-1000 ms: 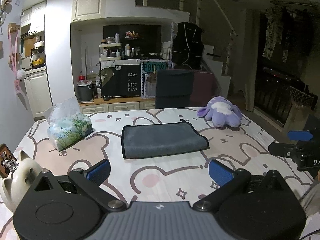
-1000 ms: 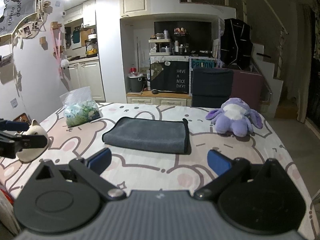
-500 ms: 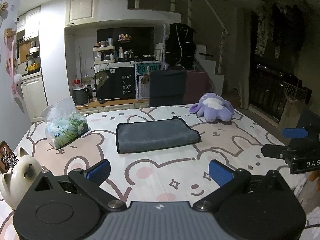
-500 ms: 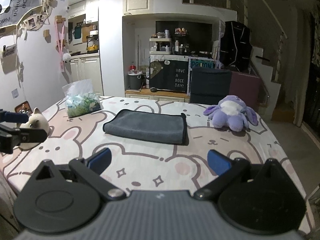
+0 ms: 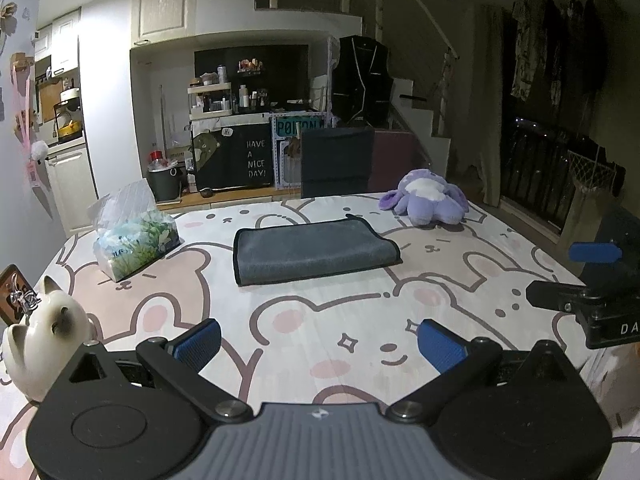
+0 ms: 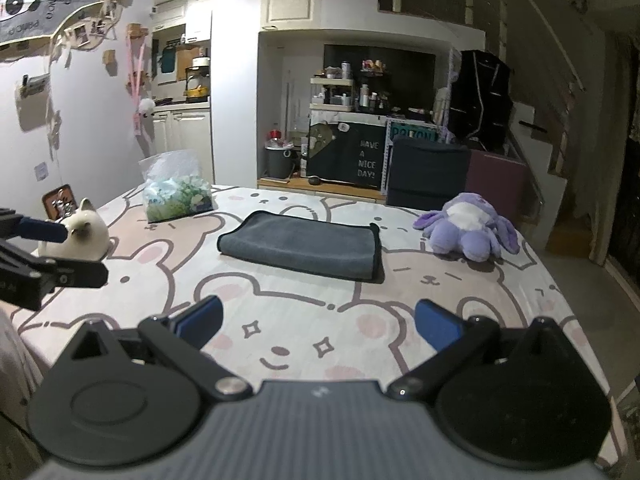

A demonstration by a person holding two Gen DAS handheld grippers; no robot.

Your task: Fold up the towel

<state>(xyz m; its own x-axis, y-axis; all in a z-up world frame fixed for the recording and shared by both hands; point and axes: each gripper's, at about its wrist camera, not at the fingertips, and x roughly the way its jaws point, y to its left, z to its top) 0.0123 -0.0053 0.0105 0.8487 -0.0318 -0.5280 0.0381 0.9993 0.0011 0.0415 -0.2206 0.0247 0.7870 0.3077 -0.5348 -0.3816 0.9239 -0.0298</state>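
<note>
A dark grey towel point(image 5: 314, 249) lies folded into a flat rectangle in the middle of the table, which has a bear-print cloth point(image 5: 320, 320). It also shows in the right wrist view point(image 6: 302, 245). My left gripper point(image 5: 320, 344) is open and empty, held near the table's front edge, well short of the towel. My right gripper point(image 6: 318, 324) is open and empty, also near the front edge. Each gripper shows at the side of the other's view: the right one point(image 5: 580, 276) and the left one point(image 6: 40, 256).
A tissue pack point(image 5: 134, 236) lies at the left rear. A white cat figurine point(image 5: 44, 336) stands at the front left. A purple plush toy point(image 5: 426, 202) sits at the right rear. A dark chair point(image 5: 336, 162) stands behind the table.
Both grippers have pulled back from the towel toward the table's front edge and lifted. The towel has not moved. Both stay open.
</note>
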